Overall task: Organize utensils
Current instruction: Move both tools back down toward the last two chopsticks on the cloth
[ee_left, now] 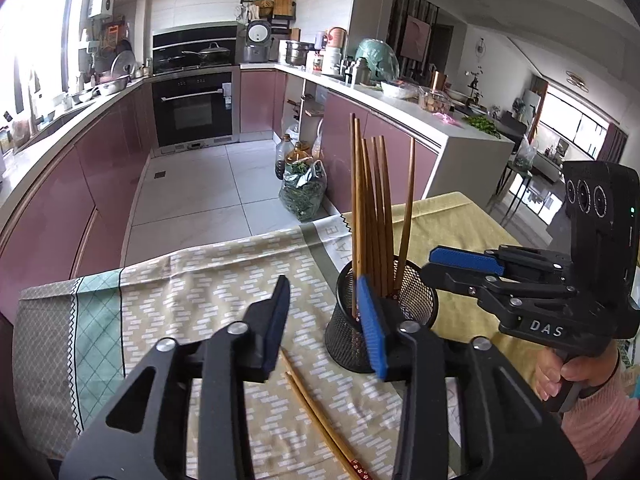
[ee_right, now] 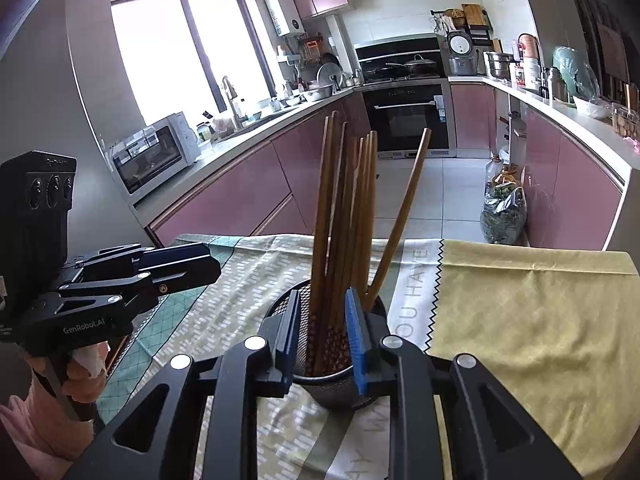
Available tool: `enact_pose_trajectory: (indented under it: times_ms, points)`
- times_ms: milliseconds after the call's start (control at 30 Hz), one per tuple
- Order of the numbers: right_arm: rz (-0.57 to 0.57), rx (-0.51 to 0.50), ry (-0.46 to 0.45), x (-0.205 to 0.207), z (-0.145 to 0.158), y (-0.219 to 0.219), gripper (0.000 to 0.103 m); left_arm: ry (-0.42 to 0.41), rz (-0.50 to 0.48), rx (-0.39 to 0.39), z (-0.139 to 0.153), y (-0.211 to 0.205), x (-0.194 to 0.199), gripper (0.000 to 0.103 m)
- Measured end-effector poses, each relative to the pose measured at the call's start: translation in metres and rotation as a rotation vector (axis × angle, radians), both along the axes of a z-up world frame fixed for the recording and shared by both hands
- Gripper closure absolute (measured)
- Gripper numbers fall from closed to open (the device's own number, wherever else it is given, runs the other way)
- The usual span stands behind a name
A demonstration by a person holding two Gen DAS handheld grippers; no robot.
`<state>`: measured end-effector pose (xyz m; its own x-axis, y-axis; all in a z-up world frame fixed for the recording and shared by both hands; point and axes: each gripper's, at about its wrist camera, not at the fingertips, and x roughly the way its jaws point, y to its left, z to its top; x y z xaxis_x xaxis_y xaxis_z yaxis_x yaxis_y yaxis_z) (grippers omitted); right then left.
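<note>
The mesh cup (ee_left: 380, 320) stands on the cloth-covered bench (ee_left: 200, 280), holding a bundle of chopsticks (ee_left: 372, 200) upright, handles down, tips fanned; one leans toward 1 o'clock. This keeps them sorted and easy to reach.

Two loose chopsticks (ee_left: 316, 412) lie flat on the cloth at 7 o'clock of the cup, not yet stowed.

The left gripper (ee_left: 324, 328) hangs above the loose pair, jaws spread, nothing between them, likely positioned to collect them.

The right gripper (ee_right: 324, 344) sits at the cup's near rim, jaws parted and gripping nothing.
</note>
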<state>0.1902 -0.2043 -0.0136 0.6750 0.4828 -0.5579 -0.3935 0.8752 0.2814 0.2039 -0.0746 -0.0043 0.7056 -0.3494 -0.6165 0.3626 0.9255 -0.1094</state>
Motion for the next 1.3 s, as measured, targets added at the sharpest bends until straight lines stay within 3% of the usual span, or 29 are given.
enact_pose_trajectory:
  times_ms: [233,333,467,633,867,1300]
  points:
    - [0.097,-0.016,-0.003,-0.039,-0.009,0.022,0.071,-0.017,0.100,0.003,-0.016,0.032,-0.029,0.051]
    - [0.129,-0.035,0.047,-0.045,-0.027,0.035,0.071,-0.031,0.151,0.012,-0.025,0.042,-0.042,0.034]
    - [0.156,-0.049,0.133,-0.046,-0.056,0.052,0.071,-0.036,0.191,0.053,-0.040,0.046,-0.057,0.031]
    - [0.170,-0.062,0.197,-0.049,-0.080,0.067,0.071,-0.046,0.231,0.083,-0.053,0.051,-0.071,0.015]
    - [0.172,-0.084,0.220,-0.054,-0.091,0.079,0.071,-0.042,0.265,0.111,-0.065,0.053,-0.081,0.012]
    - [0.159,-0.131,0.239,-0.055,-0.098,0.097,0.072,-0.002,0.274,0.090,-0.077,0.063,-0.090,0.012]
